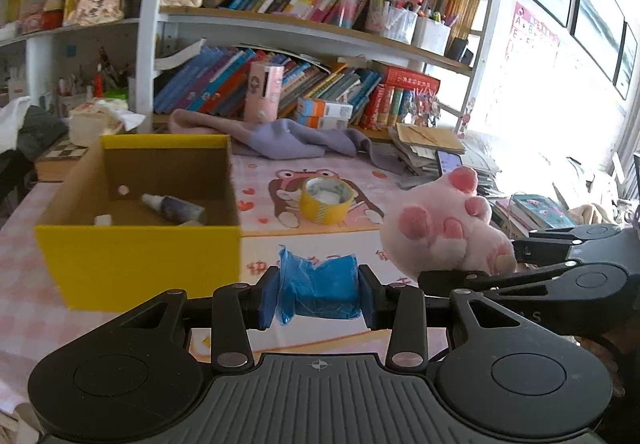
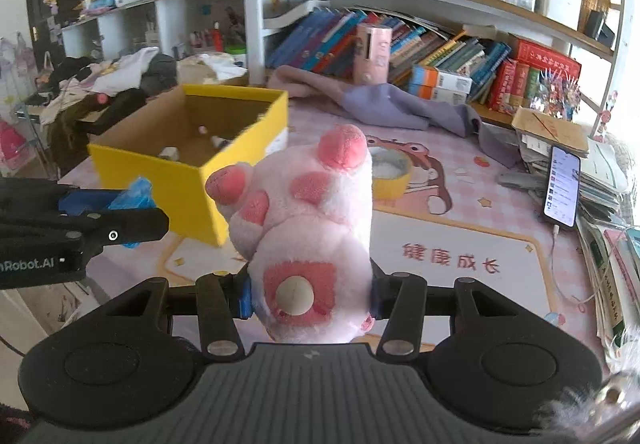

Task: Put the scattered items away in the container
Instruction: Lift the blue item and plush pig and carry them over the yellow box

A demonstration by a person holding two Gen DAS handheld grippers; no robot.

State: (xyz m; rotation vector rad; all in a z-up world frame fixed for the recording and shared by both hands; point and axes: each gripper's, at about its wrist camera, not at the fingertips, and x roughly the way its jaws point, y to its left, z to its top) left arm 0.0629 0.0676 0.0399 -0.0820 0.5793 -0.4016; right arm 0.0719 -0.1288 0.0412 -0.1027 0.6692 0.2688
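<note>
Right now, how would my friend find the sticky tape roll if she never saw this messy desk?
Find the yellow box on the pink desk mat. Just to its right, farther back, a cartoon animal is printed on the mat, and the tape roll sits on it. It is a yellow ring, open in the middle, lying flat on the mat, unlike the blue bag roll and pink plush paw held in tongs.

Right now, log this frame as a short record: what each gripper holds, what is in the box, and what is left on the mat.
left gripper: shut on blue plastic roll, held near the box's front corner
right gripper: shut on pink plush paw, held above the mat
yellow box: open, holds a small bottle and a small white item
yellow tape roll: on the mat, outside the box
phone: propped against the paper stack at the mat's right edge, screen lit
</note>
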